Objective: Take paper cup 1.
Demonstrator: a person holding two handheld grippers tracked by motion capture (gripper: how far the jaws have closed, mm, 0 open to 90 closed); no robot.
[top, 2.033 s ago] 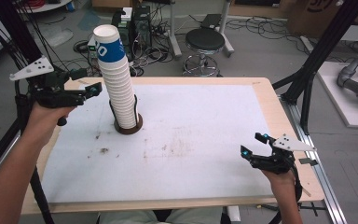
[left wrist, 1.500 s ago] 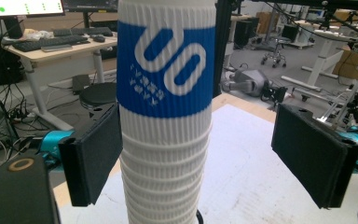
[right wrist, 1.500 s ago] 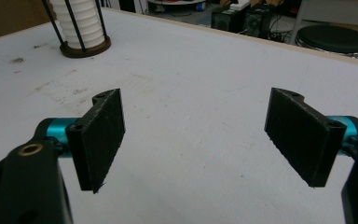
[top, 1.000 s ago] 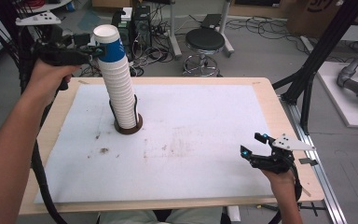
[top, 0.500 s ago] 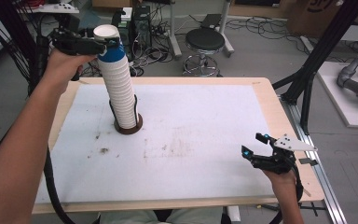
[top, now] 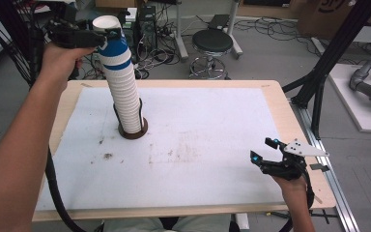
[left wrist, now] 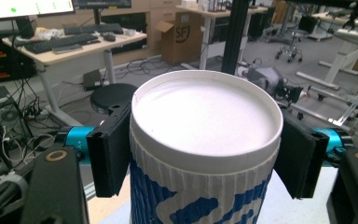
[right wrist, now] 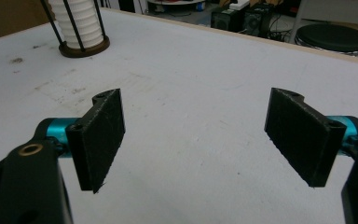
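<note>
The left gripper (left wrist: 205,154) has just closed its jaws on the top ribbed paper cup (left wrist: 205,140) of the tall stack (top: 125,92); the right gripper (right wrist: 205,140) gapes wide, holding nothing.

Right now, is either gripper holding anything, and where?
Left gripper clamps the top cup of the stack by its sides, just below the rim. Right gripper holds nothing.

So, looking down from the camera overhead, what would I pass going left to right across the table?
Left gripper, its jaws just closed on the top cup → the tall cup stack in its round holder → bare white table → right gripper, open, near the table's right edge.
</note>
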